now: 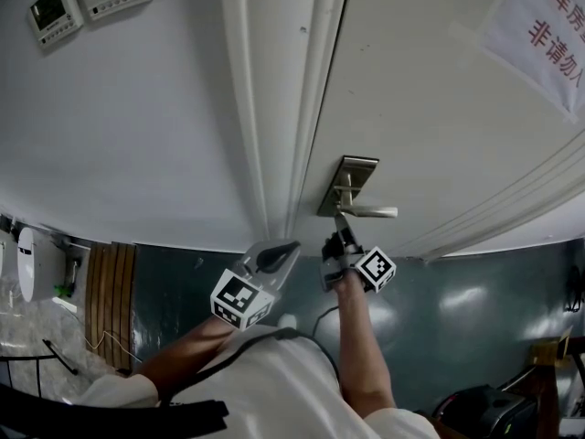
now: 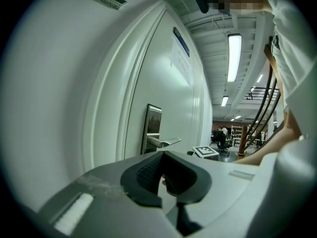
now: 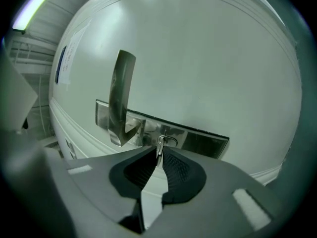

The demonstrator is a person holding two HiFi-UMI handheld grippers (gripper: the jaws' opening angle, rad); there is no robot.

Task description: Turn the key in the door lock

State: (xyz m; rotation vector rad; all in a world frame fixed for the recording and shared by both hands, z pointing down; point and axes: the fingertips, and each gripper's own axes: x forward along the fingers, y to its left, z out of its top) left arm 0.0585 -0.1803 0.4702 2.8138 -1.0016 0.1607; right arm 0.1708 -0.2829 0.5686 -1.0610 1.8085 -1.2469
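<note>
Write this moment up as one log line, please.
phase: gripping key | right tongs: shut on key in lock | left tongs: shut, empty, clear of door

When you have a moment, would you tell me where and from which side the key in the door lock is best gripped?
Grip the key by its flat head, the part standing out of the lock plate beside the lever handle. Come straight at the door with one pad on each flat face. The right hand-held gripper already pinches it this way.
</note>
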